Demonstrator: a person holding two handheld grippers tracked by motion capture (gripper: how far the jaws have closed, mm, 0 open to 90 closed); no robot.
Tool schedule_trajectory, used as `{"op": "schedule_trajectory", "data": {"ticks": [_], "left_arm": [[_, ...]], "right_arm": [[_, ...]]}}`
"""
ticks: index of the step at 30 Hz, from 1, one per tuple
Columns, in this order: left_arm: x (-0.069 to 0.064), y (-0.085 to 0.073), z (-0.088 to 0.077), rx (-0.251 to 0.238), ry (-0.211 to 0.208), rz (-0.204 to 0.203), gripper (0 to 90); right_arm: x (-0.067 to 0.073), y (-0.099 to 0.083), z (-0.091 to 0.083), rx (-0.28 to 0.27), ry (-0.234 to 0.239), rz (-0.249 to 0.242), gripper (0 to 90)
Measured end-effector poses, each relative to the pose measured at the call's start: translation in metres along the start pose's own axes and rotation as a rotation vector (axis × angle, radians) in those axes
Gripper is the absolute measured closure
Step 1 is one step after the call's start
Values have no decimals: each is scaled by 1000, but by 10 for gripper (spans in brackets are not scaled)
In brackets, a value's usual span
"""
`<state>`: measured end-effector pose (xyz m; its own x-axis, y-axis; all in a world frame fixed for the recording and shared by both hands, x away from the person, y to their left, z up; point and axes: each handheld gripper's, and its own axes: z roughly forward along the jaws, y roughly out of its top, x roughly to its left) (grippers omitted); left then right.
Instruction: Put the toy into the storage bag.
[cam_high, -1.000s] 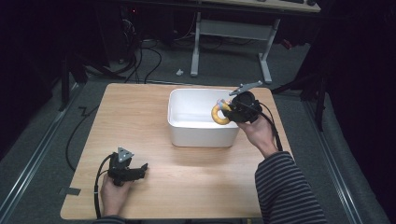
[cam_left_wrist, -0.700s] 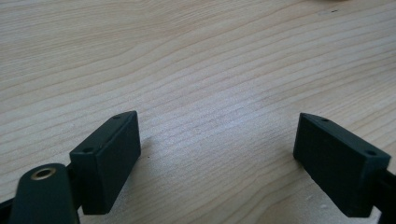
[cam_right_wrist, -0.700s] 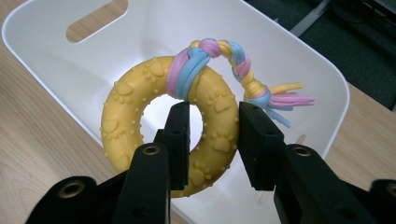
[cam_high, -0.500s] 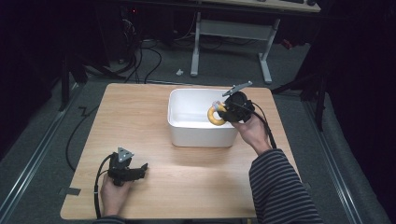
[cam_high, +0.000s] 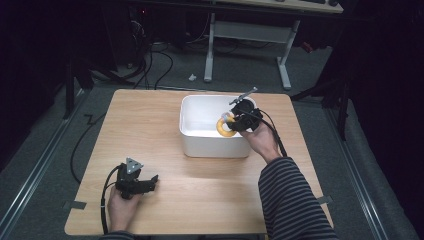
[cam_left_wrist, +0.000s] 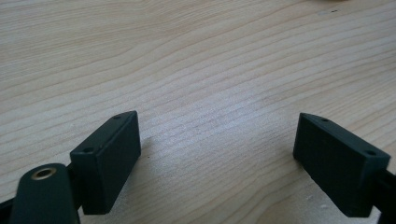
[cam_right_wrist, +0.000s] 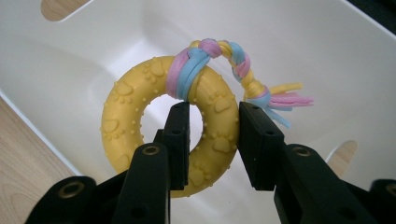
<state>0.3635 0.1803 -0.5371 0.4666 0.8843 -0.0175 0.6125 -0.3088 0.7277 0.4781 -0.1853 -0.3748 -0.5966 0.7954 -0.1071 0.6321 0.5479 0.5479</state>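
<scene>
**Ring toy coming down into the white tub**

Since the earlier frame the right gripper has been sinking and sliding a little toward the middle of the white tub, carrying the yellow ring toy with it; the left gripper is staying where it was. The right jaws are clamping the ring's band, one pad through the hole, one outside; its braided pastel tassel is sticking out above them. The left jaws are standing wide apart with nothing between them, hovering just over the bare wooden table. Around the table, grey floor, loose cables and a white desk frame are fading into darkness. The tub's floor is lying partly hidden behind the ring.
</scene>
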Motion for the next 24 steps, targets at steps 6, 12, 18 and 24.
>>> {"op": "schedule_trajectory", "data": {"ticks": [6,12,18,24], "left_arm": [[0,0,0,-2,1,0,153],[0,0,0,-2,1,-1,153],[0,0,0,-4,1,-2,153],[0,0,0,-4,1,-2,153]], "right_arm": [[3,2,6,17,15,-1,661],[7,5,12,54,17,-7,660],[10,6,18,80,24,-7,658],[12,6,22,104,32,-20,656]]}}
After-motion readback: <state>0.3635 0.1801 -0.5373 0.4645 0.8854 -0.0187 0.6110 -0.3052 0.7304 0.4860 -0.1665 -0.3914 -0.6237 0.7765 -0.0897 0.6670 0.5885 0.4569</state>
